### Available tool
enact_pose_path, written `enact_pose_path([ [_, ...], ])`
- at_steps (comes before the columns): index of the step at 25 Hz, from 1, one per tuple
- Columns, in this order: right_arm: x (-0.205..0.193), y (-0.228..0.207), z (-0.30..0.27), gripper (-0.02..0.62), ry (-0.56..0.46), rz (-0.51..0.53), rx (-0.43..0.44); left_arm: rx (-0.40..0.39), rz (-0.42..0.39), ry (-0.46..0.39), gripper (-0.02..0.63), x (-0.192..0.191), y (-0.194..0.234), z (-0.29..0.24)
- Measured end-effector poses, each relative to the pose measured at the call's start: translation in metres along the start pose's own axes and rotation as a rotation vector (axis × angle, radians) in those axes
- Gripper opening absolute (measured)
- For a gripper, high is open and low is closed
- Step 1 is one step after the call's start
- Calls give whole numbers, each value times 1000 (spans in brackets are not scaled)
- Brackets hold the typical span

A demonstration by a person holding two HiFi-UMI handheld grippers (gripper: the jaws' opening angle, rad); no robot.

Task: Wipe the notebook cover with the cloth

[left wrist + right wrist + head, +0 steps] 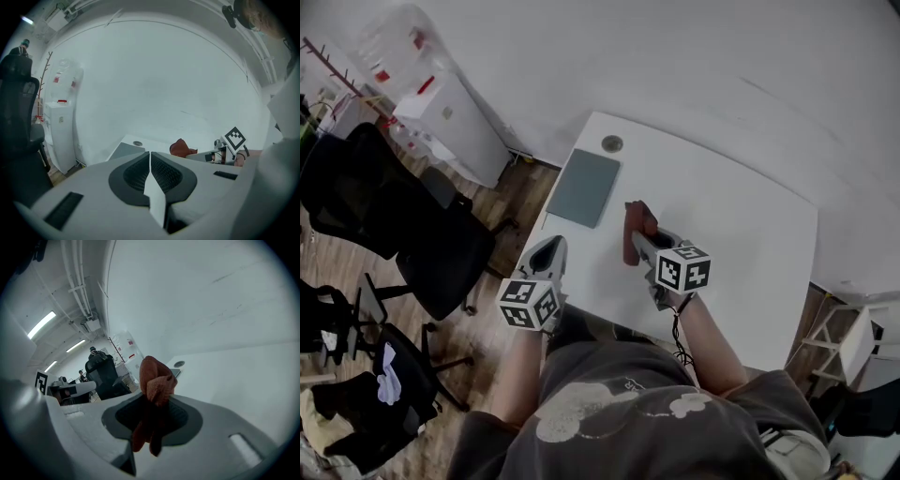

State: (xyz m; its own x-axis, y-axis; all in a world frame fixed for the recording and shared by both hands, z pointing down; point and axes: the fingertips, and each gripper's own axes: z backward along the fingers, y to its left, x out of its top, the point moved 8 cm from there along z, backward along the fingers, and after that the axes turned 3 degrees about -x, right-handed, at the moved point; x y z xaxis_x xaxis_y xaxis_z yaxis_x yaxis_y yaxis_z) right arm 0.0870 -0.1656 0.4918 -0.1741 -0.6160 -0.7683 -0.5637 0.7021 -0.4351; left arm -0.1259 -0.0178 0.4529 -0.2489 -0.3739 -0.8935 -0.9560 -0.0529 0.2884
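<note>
A grey-green notebook lies flat at the far left of the white table; its corner shows in the left gripper view. My right gripper is shut on a rust-red cloth, held over the table's middle, right of the notebook. The cloth bunches up between the jaws and hangs below them. My left gripper hovers at the table's near left edge, shut with nothing in it. The cloth and the right gripper's marker cube show from the left gripper view.
A round cable grommet sits beyond the notebook at the table's far edge. Black office chairs stand left of the table on the wooden floor. A white cabinet stands against the wall at left. A white rack is at right.
</note>
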Motion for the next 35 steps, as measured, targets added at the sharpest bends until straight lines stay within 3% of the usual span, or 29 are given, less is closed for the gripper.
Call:
enact_pose_path([
  [19,39,34,-116,106,-20,-67,-154,-185,-8,147,6,21,127,-60],
  [26,57,44,-148,105,-31,-77,-222,-259,-86,256,8,15,154,-83],
  [35,79,51,-192,106,-40,-81,-299,-351,-93,365,6,9,185,-116],
])
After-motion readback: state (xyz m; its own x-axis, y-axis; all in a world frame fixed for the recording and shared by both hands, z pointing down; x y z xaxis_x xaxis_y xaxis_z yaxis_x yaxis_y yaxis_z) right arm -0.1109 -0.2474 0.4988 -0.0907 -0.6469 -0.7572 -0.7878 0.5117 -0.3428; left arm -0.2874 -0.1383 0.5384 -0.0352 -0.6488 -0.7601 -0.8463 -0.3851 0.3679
